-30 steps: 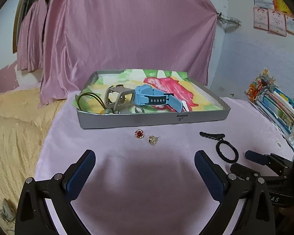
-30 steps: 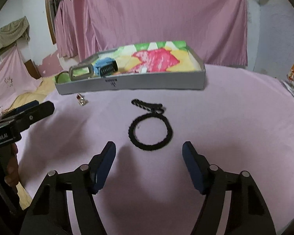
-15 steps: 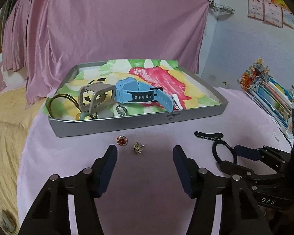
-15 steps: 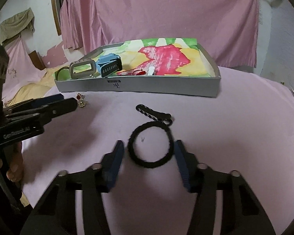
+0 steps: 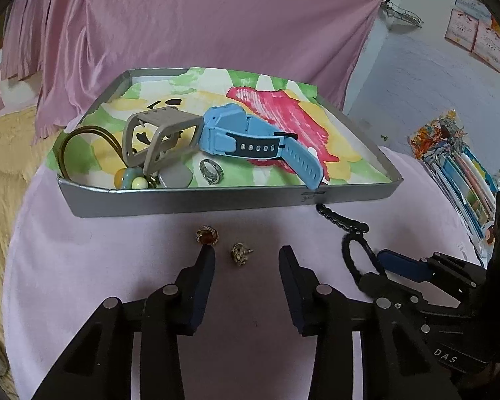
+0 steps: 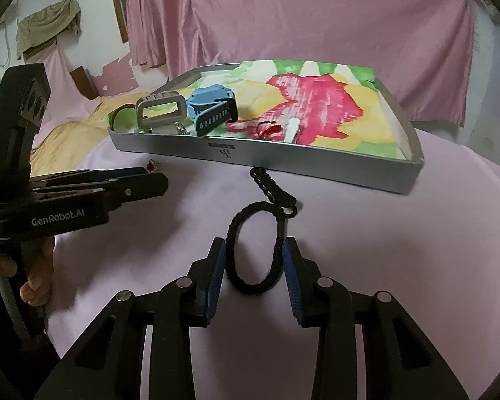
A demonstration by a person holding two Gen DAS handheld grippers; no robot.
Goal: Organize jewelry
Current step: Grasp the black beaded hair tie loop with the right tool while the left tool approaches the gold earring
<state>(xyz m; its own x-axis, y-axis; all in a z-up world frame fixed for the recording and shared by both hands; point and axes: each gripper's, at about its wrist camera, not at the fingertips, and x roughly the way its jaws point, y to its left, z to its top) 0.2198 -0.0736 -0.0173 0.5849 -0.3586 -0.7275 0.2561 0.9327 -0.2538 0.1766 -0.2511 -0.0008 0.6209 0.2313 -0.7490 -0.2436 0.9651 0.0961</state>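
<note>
A silver tray (image 5: 190, 201) with a colourful paper lining holds a blue watch (image 5: 246, 136), a grey watch frame (image 5: 160, 133), a ring (image 5: 211, 172) and beads. On the pink cloth lie a red-stone earring (image 5: 207, 235) and a gold earring (image 5: 240, 254). My left gripper (image 5: 246, 256) is open around the gold earring, left fingertip touching the red one. My right gripper (image 6: 254, 250) is partly closed around a black braided bracelet (image 6: 253, 243) with a chain (image 6: 270, 186); both pads touch the loop on the cloth.
The tray (image 6: 316, 166) stands just behind both grippers. A stack of colourful packets (image 5: 456, 166) lies at the table's right edge. A yellow blanket (image 5: 3, 153) lies left of the table. Pink curtains hang behind.
Both grippers moved forward and down toward the tray. The left jaws narrowed around the gold earring. The right jaws closed in onto the black bracelet loop, squeezing it into an oval.
</note>
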